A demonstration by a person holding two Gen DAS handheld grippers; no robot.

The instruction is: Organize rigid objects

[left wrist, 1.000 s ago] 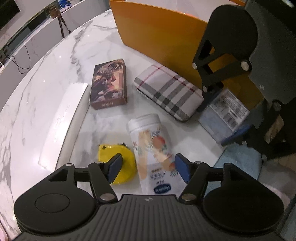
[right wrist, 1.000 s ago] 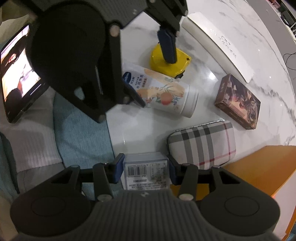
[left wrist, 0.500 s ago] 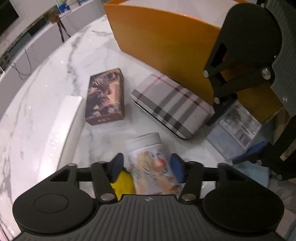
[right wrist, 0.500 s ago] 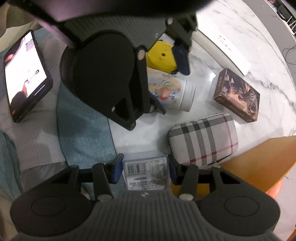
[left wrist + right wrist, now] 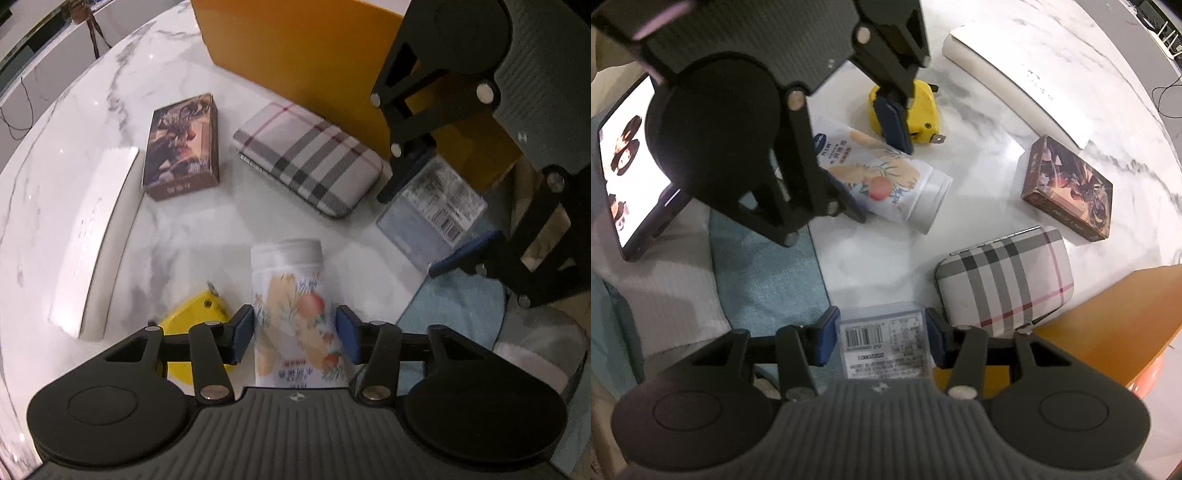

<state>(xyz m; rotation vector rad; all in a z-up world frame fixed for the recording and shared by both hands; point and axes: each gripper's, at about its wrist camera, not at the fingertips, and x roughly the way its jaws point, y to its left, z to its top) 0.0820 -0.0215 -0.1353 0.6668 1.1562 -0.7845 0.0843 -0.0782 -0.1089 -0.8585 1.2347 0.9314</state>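
Observation:
My left gripper (image 5: 294,338) is shut on a white tube with peach print (image 5: 291,299), lying between its blue pads; the tube also shows in the right wrist view (image 5: 886,184). My right gripper (image 5: 882,338) is shut on a clear box with a barcode label (image 5: 884,347), seen in the left wrist view too (image 5: 432,206). A plaid case (image 5: 308,170), a dark picture box (image 5: 181,147) and a yellow tape measure (image 5: 192,314) lie on the marble table (image 5: 74,122). An orange box (image 5: 314,48) stands behind.
A long white box (image 5: 92,236) lies at the left. A blue cloth (image 5: 768,266) and a lit phone (image 5: 628,166) sit near the table edge. The right gripper's body looms at the upper right of the left wrist view.
My left gripper has closed its pads onto the peach tube and lifted its capped end off the table. The right gripper keeps hold of the barcode box.

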